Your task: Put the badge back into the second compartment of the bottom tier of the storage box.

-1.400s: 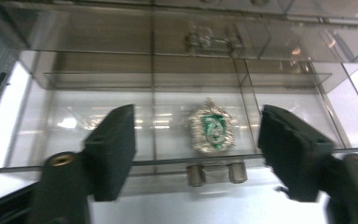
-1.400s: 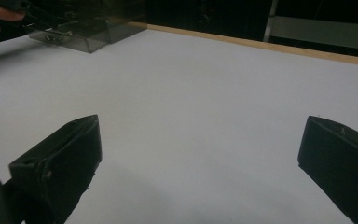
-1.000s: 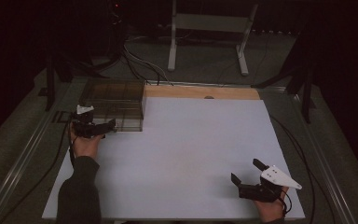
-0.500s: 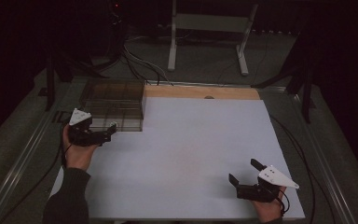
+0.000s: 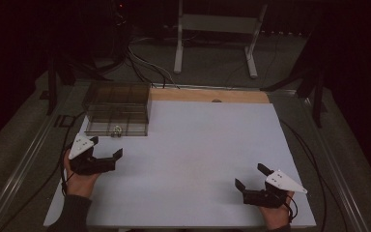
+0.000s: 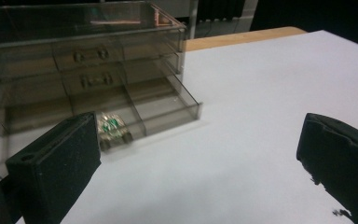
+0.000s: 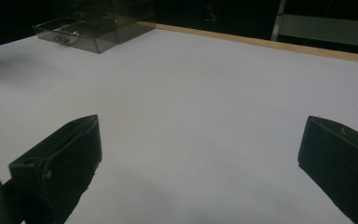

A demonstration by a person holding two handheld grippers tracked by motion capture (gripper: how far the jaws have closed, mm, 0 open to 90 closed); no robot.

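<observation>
Two grippers sit low over a white sheet (image 5: 193, 159) that covers most of the table, with a strip of bare wood (image 5: 207, 95) along its far edge. Beyond the table the room is dark; a pale metal stand (image 5: 216, 36) and loose cables (image 5: 145, 67) lie on the grey floor. A smoky clear drawer box (image 5: 117, 108) stands at the far left corner of the sheet, its bottom drawer (image 6: 121, 116) pulled out, with a small green and silver object (image 6: 113, 129) in the front of it. The left gripper (image 5: 107, 153) hovers just in front of the box, jaws spread wide and empty, pointing to the right across the sheet; in the left gripper view the small object lies just past the left jaw. The right gripper (image 5: 251, 178) rests near the front right corner, well apart from the box, jaws likewise wide and holding nothing. Compared with half a second ago, the left gripper has drawn back from the box toward the person, and the right one sits about where it was.
</observation>
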